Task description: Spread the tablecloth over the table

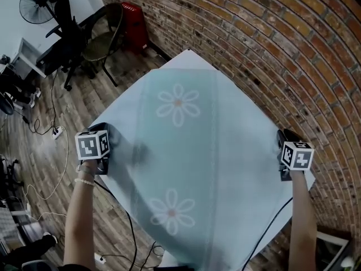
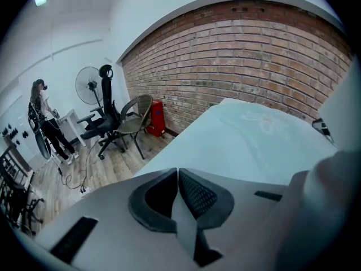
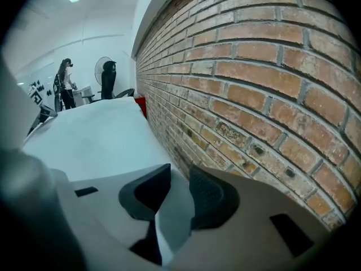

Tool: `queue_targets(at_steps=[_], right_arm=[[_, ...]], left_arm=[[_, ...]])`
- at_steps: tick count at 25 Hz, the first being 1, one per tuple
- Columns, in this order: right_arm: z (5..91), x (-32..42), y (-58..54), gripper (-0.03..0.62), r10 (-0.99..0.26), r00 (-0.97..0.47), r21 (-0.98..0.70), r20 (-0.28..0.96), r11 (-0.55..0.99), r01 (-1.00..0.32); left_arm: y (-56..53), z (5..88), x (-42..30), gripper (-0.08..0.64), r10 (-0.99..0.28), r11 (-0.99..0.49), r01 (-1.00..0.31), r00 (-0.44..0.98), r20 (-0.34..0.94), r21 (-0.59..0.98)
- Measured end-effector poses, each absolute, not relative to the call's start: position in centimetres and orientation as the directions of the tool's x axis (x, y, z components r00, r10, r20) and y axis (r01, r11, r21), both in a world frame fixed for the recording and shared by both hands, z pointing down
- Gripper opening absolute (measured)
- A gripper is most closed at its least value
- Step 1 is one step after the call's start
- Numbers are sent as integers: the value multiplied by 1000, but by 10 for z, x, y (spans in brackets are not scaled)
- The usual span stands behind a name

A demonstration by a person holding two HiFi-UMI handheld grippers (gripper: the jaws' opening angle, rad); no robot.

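A pale blue tablecloth (image 1: 186, 157) with white flower prints lies spread flat over the table, one corner pointing at the brick wall. My left gripper (image 1: 108, 151) is at the cloth's left edge. In the left gripper view its pads meet with a strip of tablecloth (image 2: 186, 224) pinched between them, so this gripper (image 2: 177, 174) is shut on the cloth. My right gripper (image 1: 282, 154) is at the right edge, close to the wall. In the right gripper view a fold of the cloth (image 3: 172, 219) lies in the gap of the gripper (image 3: 179, 176), whose jaws stand apart.
The brick wall (image 1: 271, 55) runs close along the table's far and right sides. An office chair (image 1: 62, 33), a dark armchair (image 1: 104, 38), a fan (image 1: 39, 1) and a red box (image 1: 134, 24) stand at the upper left. Cables (image 1: 39, 129) trail over the wooden floor. A person (image 2: 42, 117) stands far off.
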State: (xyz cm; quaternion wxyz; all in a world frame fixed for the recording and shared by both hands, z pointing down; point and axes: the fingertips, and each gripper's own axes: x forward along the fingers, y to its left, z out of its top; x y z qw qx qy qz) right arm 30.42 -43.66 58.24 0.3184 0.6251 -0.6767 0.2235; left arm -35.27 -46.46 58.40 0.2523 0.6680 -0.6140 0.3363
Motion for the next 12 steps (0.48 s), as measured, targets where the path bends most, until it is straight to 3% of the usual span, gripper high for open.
queue_targets(at_steps=[12], right_arm=[[585,314,-480,48,-693,125,263,710,96,-960]], left_arm=[[-504,582,-348,14,-658,-135,-990,57,751,-43]])
